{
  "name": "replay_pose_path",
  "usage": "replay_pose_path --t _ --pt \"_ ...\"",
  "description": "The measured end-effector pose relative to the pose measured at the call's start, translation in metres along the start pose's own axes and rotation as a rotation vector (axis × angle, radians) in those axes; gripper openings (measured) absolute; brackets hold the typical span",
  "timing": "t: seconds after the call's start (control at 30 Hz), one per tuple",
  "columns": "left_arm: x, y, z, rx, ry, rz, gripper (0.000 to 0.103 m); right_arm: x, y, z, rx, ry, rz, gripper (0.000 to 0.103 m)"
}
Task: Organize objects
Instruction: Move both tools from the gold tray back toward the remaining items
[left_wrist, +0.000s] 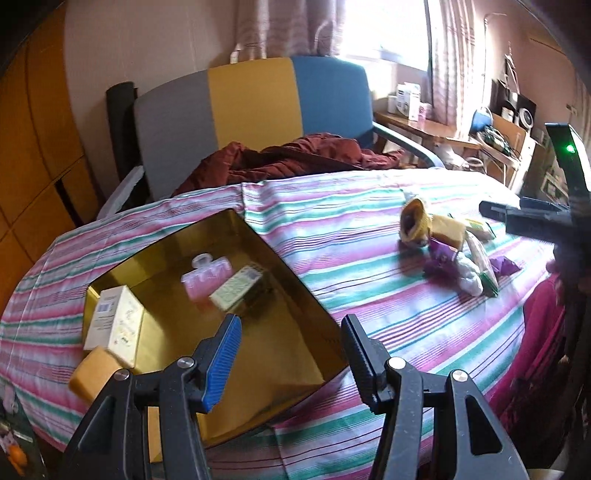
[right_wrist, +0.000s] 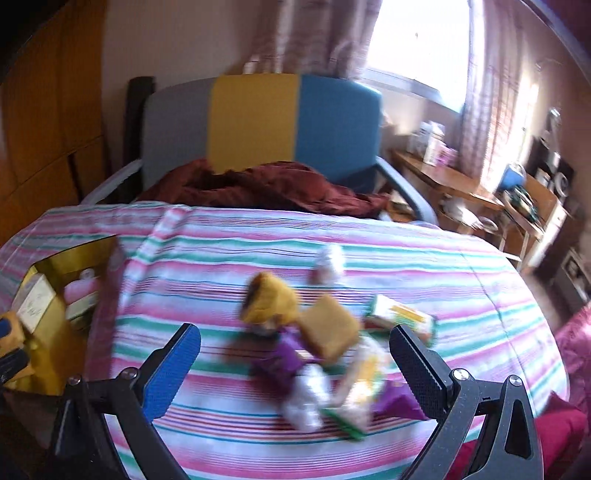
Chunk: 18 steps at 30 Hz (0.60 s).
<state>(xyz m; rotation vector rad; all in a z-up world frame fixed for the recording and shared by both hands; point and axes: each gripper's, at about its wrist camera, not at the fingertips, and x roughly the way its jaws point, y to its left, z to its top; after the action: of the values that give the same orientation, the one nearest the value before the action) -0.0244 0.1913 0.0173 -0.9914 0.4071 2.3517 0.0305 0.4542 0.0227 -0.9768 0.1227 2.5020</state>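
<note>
An open gold box (left_wrist: 295, 295) lies on the striped cloth, holding a pink hair clip (left_wrist: 207, 277) and a green-white carton (left_wrist: 236, 288). A white-and-yellow carton (left_wrist: 114, 325) leans on its left rim, and a yellow sponge (left_wrist: 92, 373) lies just outside it. My left gripper (left_wrist: 291, 325) hovers open over the box's near right part, nothing between its fingers. To the right lies a pile (right_wrist: 317, 354): a yellow pouch (right_wrist: 269, 299), a yellow block (right_wrist: 328, 328), and purple and green packets. My right gripper (right_wrist: 295, 330) hangs open and wide just above this blurred pile.
The table under the striped cloth (left_wrist: 369, 258) ends close to me. A grey, yellow and blue chair (left_wrist: 255, 107) with a dark red cloth (left_wrist: 288, 158) on it stands behind. A wooden desk (right_wrist: 461, 188) with clutter stands at the right. Pink fabric (right_wrist: 576, 347) borders the right edge.
</note>
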Motion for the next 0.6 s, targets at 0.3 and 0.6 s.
replay_pose_path --t 0.3,0.6 --pt "0.026 -0.03 0.006 0.047 0.063 -0.086 0.057 0.026 -0.102 -0.016 0.322 0.036 -0.117 0.103" --pt "0.059 -0.074 0.004 0.077 0.169 -0.229 0.058 0.039 -0.144 -0.032 0.577 0.096 -0.067 0.103"
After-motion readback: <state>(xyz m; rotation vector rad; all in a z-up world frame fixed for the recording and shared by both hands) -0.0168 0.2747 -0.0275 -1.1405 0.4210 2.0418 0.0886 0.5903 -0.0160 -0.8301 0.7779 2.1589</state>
